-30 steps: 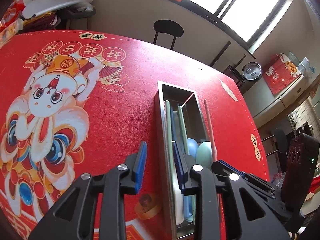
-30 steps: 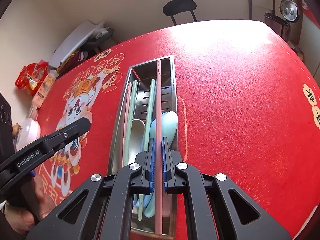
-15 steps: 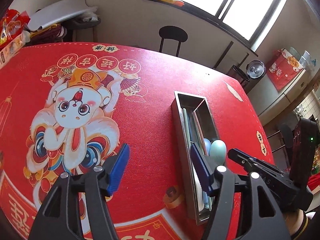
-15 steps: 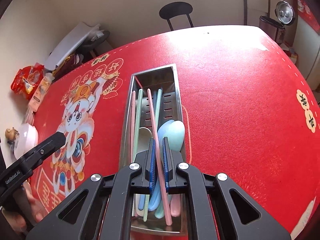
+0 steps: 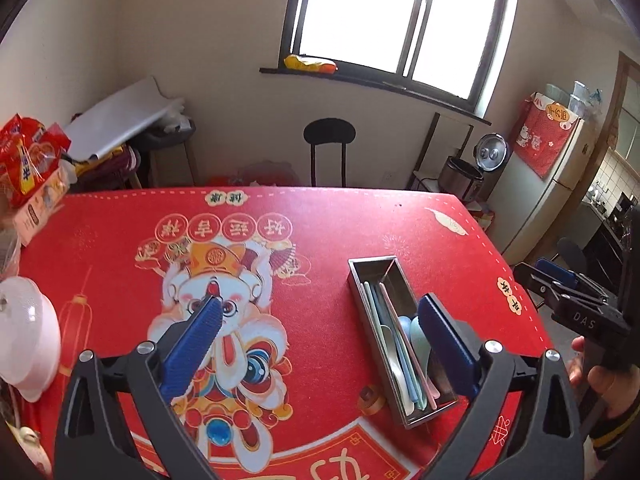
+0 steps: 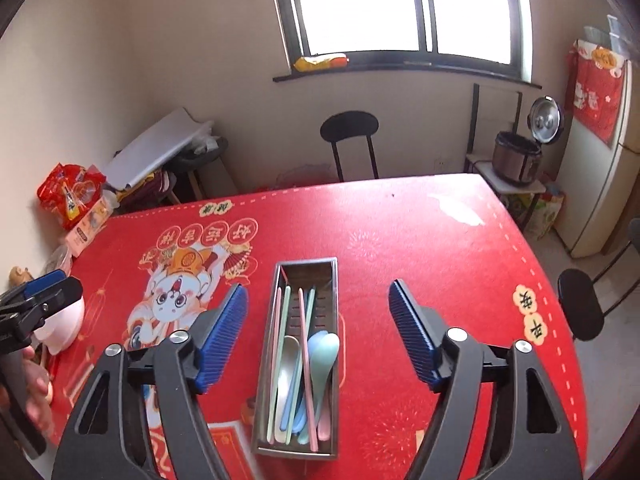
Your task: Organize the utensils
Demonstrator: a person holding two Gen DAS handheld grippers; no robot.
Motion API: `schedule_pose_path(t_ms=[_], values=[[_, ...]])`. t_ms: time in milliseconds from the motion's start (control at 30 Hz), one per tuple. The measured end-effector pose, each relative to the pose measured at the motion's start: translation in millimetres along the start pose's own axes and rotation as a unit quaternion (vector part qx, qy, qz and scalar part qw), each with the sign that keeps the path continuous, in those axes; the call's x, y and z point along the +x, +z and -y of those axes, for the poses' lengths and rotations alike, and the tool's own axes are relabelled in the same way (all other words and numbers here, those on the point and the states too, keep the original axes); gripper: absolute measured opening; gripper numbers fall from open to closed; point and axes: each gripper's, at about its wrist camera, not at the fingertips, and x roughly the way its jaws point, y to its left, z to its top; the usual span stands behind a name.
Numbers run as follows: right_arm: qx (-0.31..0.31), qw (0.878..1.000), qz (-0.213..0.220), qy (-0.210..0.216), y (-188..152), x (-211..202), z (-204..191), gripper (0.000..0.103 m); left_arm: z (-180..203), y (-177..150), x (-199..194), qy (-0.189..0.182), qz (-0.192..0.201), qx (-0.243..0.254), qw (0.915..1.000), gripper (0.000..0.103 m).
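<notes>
The long, narrow stainless-steel utensil tray [image 6: 297, 360] sits on the red printed tabletop [image 6: 420, 248], lengthwise away from the cameras, and it holds the pastel plastic chopsticks and spoons [image 6: 308, 364]: pink, green and blue sticks lying along the tray, with spoon bowls toward the middle. Nothing loose shows on the cloth, so by my reading the sorting is done or nearly so.

The left gripper [image 5: 320, 344] and the right gripper [image 6: 318, 328] both hang above the tabletop with jaws spread wide and nothing between them; their jaws have just been opening.

The utensils look light, stiff and smooth (likely slippery against ribbed blue pads), so a chopstick is best pinched across its middle, where it will not swing, and a spoon along its handle rather than its rounded bowl. The tray looks rigid and heavier, with thin upright walls; a pinch over one long wall, near its middle, should move it without tipping.

Writing: "DAS" can be read on the right gripper's body in the left wrist view. The cloth carries Chinese characters in round medallions above the cartoon lion figure [image 5: 216, 320], upside down from here and not read with confidence.
</notes>
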Motion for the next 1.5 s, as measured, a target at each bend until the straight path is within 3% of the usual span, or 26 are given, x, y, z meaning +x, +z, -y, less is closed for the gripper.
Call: schedule_pose_path(t_ms=[67, 267, 433, 633, 733, 1033, 1200, 1500], values=[[-0.005, 1.0, 0.025, -0.006, 6, -26, -2, 0.086, -2, 7, -23, 0.002, 0.02, 0.008, 0.9998, 0.097], [-0.014, 0.995, 0.089, -0.046, 12, -97, -13, 0.09, -7, 17, -87, 0.007, 0.069, 0.025, 0.9973, 0.097], [-0.001, 0.984, 0.142, -0.106, 8, -160, -20, 0.09, 5, 21, -126, -0.004, 0.1, 0.048, 0.9938, 0.097], [0.037, 0.966, 0.164, -0.198, -9, -217, -20, 0.09, 34, 23, -159, -0.039, 0.136, 0.08, 0.9868, 0.097], [0.054, 0.96, 0.169, -0.216, -19, -239, -14, 0.09, 51, 20, -169, -0.058, 0.143, 0.095, 0.9834, 0.097], [0.077, 0.949, 0.183, -0.247, -43, -280, -13, 0.09, 83, 7, -180, -0.114, 0.146, 0.12, 0.9753, 0.097], [0.077, 0.941, 0.199, -0.262, -49, -294, -17, 0.09, 93, 2, -180, -0.112, 0.146, 0.126, 0.9749, 0.097], [0.082, 0.939, 0.2, -0.269, -53, -299, -22, 0.09, 95, 0, -179, -0.118, 0.143, 0.129, 0.9742, 0.097]])
